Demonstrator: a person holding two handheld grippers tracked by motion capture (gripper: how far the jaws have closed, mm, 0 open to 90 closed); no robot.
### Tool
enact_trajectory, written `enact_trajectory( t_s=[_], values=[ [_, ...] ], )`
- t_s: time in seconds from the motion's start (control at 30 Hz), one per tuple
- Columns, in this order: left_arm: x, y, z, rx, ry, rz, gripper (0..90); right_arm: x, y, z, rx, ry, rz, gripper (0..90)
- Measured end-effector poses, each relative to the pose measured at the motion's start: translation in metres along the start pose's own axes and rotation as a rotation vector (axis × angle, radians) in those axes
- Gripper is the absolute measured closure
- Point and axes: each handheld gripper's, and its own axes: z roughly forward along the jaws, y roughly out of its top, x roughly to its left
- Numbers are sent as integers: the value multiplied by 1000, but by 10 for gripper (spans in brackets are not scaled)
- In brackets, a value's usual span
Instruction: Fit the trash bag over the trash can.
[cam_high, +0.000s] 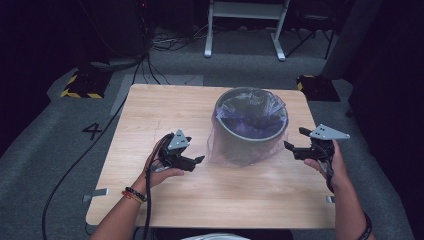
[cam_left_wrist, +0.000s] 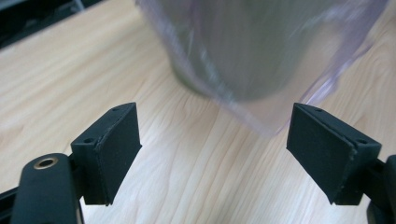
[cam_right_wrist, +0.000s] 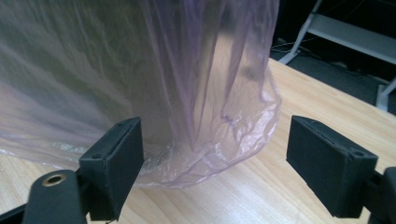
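A grey round bin (cam_high: 252, 134) stands upright near the middle of the wooden table (cam_high: 165, 105). A thin, see-through purple bag (cam_high: 250, 112) lines it and drapes over its rim and down its outside. My left gripper (cam_high: 197, 162) is open just left of the bin, its jaws wide apart, pointing at the bag's hanging edge (cam_left_wrist: 261, 79). My right gripper (cam_high: 295, 140) is open at the bin's right side. In the right gripper view the bag's loose skirt (cam_right_wrist: 196, 116) hangs close ahead of the jaws, with nothing between them.
The table's far and right edges drop to a grey carpeted floor. Cables (cam_high: 150, 55), a yellow-black striped block (cam_high: 80, 85) and a white frame's legs (cam_high: 245, 30) lie beyond the table. Bare wood (cam_high: 225, 195) spreads in front of the bin.
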Motion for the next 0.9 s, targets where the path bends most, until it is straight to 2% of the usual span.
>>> enact_trajectory(
  t_s=[0.17,0.33,0.47,0.53,0.6,0.73,0.83,0.9],
  values=[
    [5,-15,0,61,15,-9,165,-1,4,0,18,-12,-11,188],
    [9,-30,-2,93,34,-21,163,-5,8,-3,-9,-13,8,186],
    [13,-40,-1,141,-17,-48,163,-8,15,-9,-37,1,16,185],
    [11,-45,0,143,7,-41,164,-9,19,-12,-51,3,26,184],
    [10,-48,2,161,-2,-45,161,-10,23,-15,-64,1,30,184],
    [8,-54,8,216,-58,-50,162,-11,31,-21,-90,8,31,181],
    [5,-56,9,202,-42,-44,160,-11,38,-24,-92,-3,14,176],
    [4,-58,11,210,-52,-39,160,-11,42,-26,-91,-20,5,177]
  ],
)
